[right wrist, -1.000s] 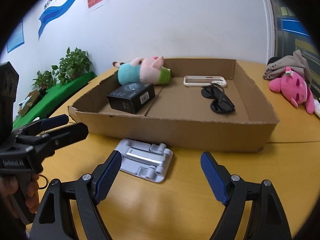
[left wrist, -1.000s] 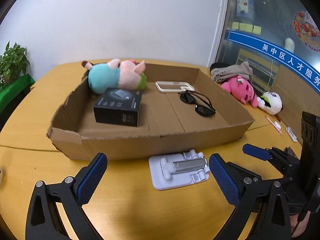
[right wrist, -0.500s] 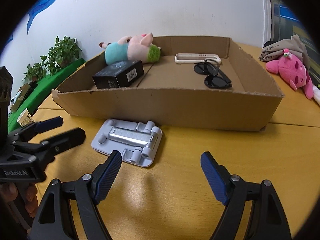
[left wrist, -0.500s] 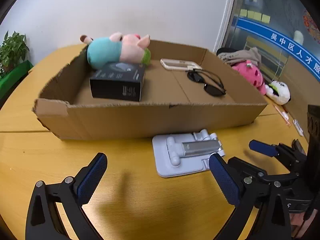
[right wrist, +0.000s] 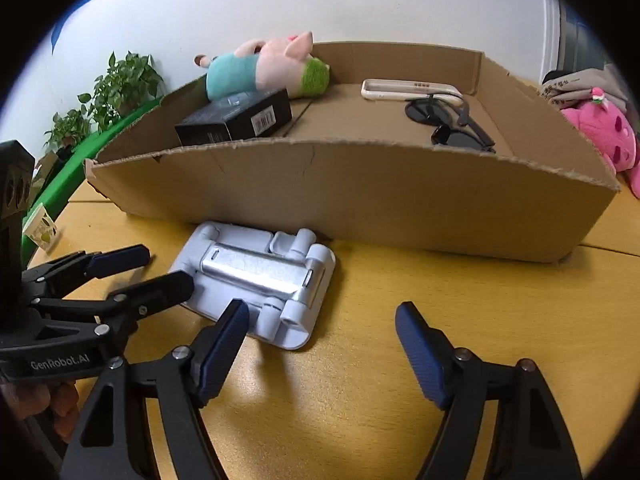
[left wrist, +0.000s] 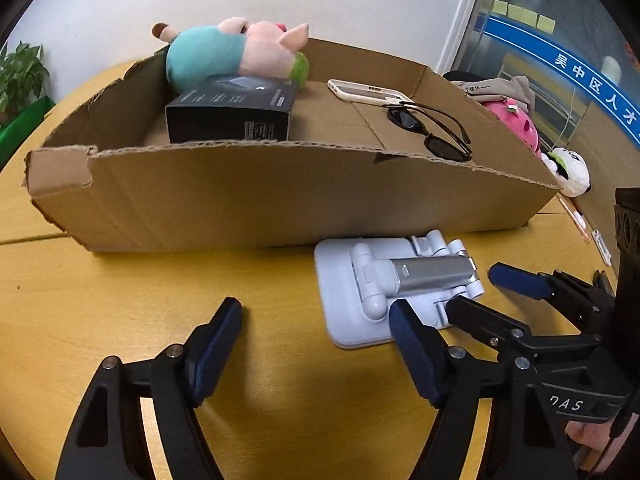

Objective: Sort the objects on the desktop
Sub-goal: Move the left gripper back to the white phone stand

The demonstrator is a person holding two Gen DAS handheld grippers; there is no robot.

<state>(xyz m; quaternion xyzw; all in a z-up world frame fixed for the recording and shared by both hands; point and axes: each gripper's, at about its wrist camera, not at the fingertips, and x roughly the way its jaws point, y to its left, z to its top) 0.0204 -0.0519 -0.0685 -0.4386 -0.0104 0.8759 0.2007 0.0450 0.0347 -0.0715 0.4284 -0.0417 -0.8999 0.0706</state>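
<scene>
A white folding phone stand (left wrist: 380, 288) (right wrist: 260, 276) with a silver hinge lies flat on the yellow table, just in front of the cardboard box (left wrist: 256, 200) (right wrist: 360, 196). My left gripper (left wrist: 316, 320) (right wrist: 160, 270) hovers low over the stand's left side, its jaws closing. Only the stand's edge lies between them, and the pads are not pressing on it. My right gripper (right wrist: 322, 320) (left wrist: 484, 292) hangs over the stand's near right corner, jaws also closing, with bare table between them. In the box lie a plush pig (left wrist: 236, 56), a black carton (left wrist: 232, 112), a white phone case (left wrist: 368, 92) and sunglasses (left wrist: 432, 132).
Right of the box sit a pink plush (left wrist: 516, 124), a panda plush (left wrist: 568, 168) and a folded grey cloth (left wrist: 504, 88). Pens (left wrist: 576, 216) lie near the right table edge. Potted plants (right wrist: 116, 88) stand beyond the left edge. A small card (right wrist: 40, 232) sits at the left.
Both grippers have sunk toward the table and closer to the phone stand, which now looks larger. Both pairs of jaws have narrowed, the left more clearly. Nothing has been taken hold of.
</scene>
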